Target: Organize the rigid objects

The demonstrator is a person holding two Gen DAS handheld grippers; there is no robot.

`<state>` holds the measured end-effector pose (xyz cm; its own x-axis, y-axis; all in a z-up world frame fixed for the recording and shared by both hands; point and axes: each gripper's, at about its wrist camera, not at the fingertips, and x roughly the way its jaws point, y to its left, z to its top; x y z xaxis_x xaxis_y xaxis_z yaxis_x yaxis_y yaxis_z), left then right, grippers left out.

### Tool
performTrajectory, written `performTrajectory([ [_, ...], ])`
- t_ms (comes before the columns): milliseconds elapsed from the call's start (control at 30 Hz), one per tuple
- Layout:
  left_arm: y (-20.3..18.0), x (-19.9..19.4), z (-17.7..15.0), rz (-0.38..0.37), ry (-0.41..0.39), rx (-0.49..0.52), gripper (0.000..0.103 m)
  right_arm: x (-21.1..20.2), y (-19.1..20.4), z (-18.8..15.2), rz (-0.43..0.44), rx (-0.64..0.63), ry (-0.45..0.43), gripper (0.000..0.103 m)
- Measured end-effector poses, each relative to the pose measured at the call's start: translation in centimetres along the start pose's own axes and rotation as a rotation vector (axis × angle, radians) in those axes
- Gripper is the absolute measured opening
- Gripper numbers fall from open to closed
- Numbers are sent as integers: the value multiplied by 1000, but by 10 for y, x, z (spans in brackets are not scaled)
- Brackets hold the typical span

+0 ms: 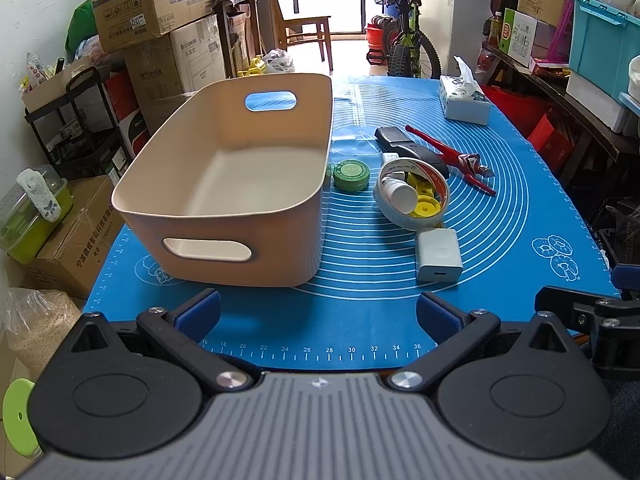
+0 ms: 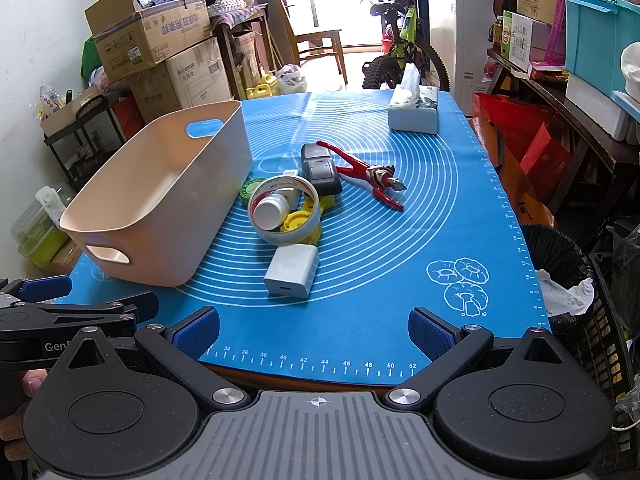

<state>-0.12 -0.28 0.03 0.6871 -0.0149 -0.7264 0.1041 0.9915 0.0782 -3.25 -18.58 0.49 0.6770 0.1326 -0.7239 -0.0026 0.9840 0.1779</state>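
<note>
On the desk, which is covered by a blue mat (image 1: 500, 208) printed with white rings, a beige plastic basket (image 1: 224, 184) with cut-out handles is set at the left, and nothing is seen inside it. Just beside its right wall a green round tin (image 1: 351, 175) is placed, and next to that a roll of tape (image 1: 412, 194) is laid flat around a white bottle (image 2: 272, 211) and yellow plastic pieces (image 1: 428, 200). A white charger block (image 1: 438, 255) is set at the near side of the roll, a black case (image 2: 320, 168) at the far side, and a red and silver figure (image 2: 370, 174) is stretched out to the right of the case. A tissue box (image 2: 414, 114) is stood near the far edge. The left hand-held gripper (image 1: 318, 312) is held over the near edge of the mat with its blue-padded fingers spread wide and nothing between them; the right hand-held gripper (image 2: 314, 330) is held likewise, wide open and empty. From the left wrist the basket floor is seen in full, and the green tin is shown whole; from the right wrist the tin is mostly hidden behind the tape roll. Only in the right wrist view are a person's fingers (image 2: 34, 384) shown on the left gripper's handle, and a black-lined bin (image 2: 556, 264) is seen beside the desk.
</note>
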Motion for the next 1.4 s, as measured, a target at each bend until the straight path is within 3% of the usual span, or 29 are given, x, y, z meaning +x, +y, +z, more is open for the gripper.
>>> performTrajectory([
  [833, 7, -5, 7, -15, -1, -17, 103, -2, 4, 3, 5, -2, -18, 100],
  [1133, 38, -17, 59, 58, -70, -80, 103, -2, 17, 29, 36, -32, -66, 100],
  [1400, 72, 7, 117, 137, -116, -50, 103, 15, 18, 62, 33, 7, -98, 100],
])
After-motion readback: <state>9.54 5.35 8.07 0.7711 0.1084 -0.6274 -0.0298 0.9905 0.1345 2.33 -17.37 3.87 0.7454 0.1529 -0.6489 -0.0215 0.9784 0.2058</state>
